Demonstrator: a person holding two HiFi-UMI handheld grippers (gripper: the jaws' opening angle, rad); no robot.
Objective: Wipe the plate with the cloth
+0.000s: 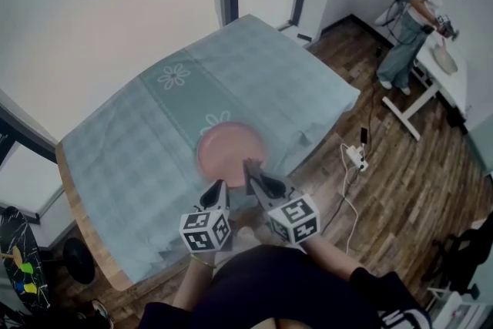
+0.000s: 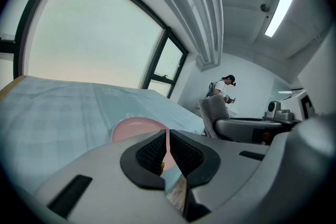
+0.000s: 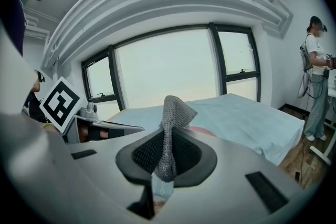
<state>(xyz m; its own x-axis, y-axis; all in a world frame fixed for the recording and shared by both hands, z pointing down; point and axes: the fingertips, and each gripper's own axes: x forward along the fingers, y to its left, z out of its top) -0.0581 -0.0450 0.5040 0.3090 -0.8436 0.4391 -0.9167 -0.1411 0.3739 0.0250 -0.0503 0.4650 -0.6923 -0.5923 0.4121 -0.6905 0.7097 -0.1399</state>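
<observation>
Just ahead of both claws, on the pale checked tablecloth (image 1: 139, 142), lies the pink plate (image 1: 229, 152). Its near rim sits under the tips of the right claw (image 1: 252, 169) and slightly ahead and to the right of the left claw (image 1: 218, 187). The right claw (image 3: 168, 152) is clamped on a grey knitted cloth (image 3: 172, 110), with one fold standing up beyond the pads and a short tail hanging below them. The left claw (image 2: 167, 152) carries nothing: its pads are drawn together to a thin slit, through which the plate (image 2: 137, 128) shows. The cloth looks soft, limp and light, and its open knit should catch well on the ribbed pads. Because it is pinched in a bunch, only the loose fold past the tips can be pressed onto the plate. The plate looks stiff, smooth and shallow. Whether it is plastic or ceramic I cannot tell, so it is best treated as breakable. It will probably skate on the tablecloth under a wipe. The near rim, closest to the left claw, seems the place to pinch or pin it.
</observation>
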